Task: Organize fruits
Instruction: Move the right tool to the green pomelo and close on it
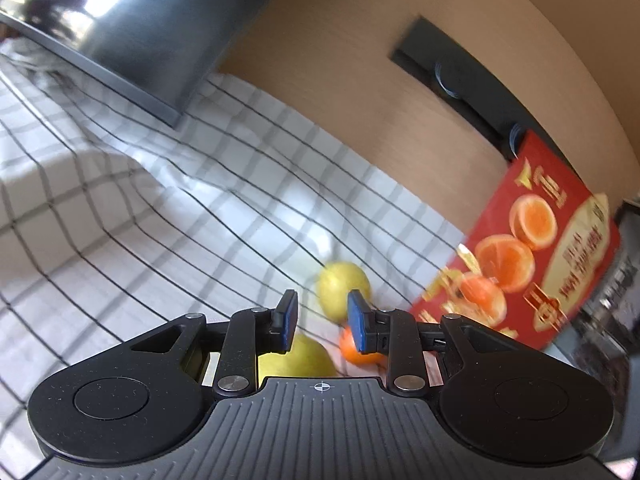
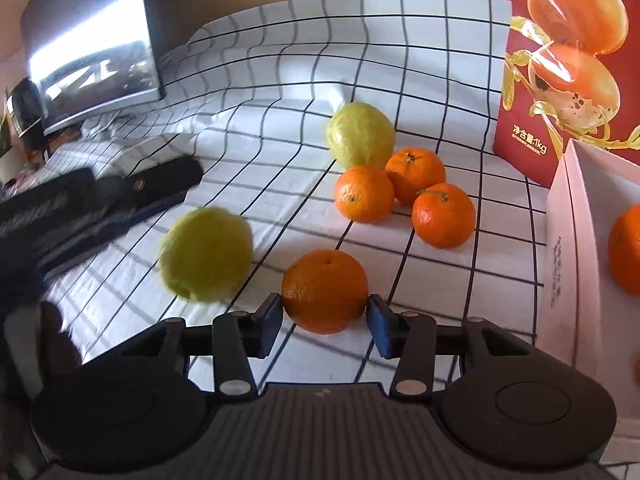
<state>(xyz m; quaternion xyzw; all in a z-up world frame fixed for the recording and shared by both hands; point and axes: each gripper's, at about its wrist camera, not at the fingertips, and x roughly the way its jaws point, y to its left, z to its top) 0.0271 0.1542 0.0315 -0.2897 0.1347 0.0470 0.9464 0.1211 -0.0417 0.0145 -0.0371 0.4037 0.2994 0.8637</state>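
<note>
My right gripper [image 2: 325,322] is shut on an orange [image 2: 324,290] that rests on the checked cloth [image 2: 400,40], one blue pad against each side. Three more oranges [image 2: 444,216] lie clustered beyond it, next to a yellow-green fruit [image 2: 360,134]. A second yellow-green fruit [image 2: 206,254], blurred, lies to the left, near my left gripper [image 2: 186,188]. In the left wrist view my left gripper [image 1: 323,320] stands narrowly open with nothing between its pads. Past its tips lie a yellow-green fruit [image 1: 344,288], another one [image 1: 296,360] under the fingers, and an orange [image 1: 356,350].
A pale open box [image 2: 572,240] at the right edge holds an orange [image 2: 628,248]. Behind it stands a red fruit carton [image 2: 560,60], also in the left wrist view [image 1: 540,260]. A dark monitor [image 2: 92,40] stands at the back left. A wooden wall [image 1: 360,80] closes the far side.
</note>
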